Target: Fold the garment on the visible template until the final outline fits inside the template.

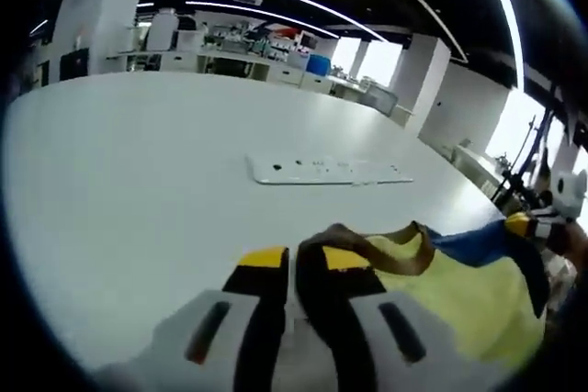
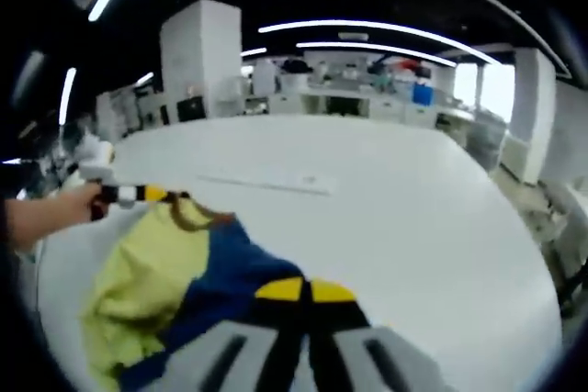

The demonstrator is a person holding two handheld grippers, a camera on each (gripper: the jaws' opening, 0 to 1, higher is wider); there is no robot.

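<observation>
My left gripper (image 1: 292, 268): jaws together, clamped on garment (image 1: 459, 296) edge at brown-trimmed neckline. My right gripper (image 2: 305, 293): jaws together, pinching blue part of same garment (image 2: 175, 286). Garment: yellow and blue, bunched, held between both grippers low over white table (image 1: 138, 190). Flat white panel (image 1: 326, 170) lies farther out on table, well apart from garment; cannot tell whether it is template. Progress, my judgement: early. No neat fold visible; spreading, folding, fitting to outline all remain. No containers near work area.
</observation>
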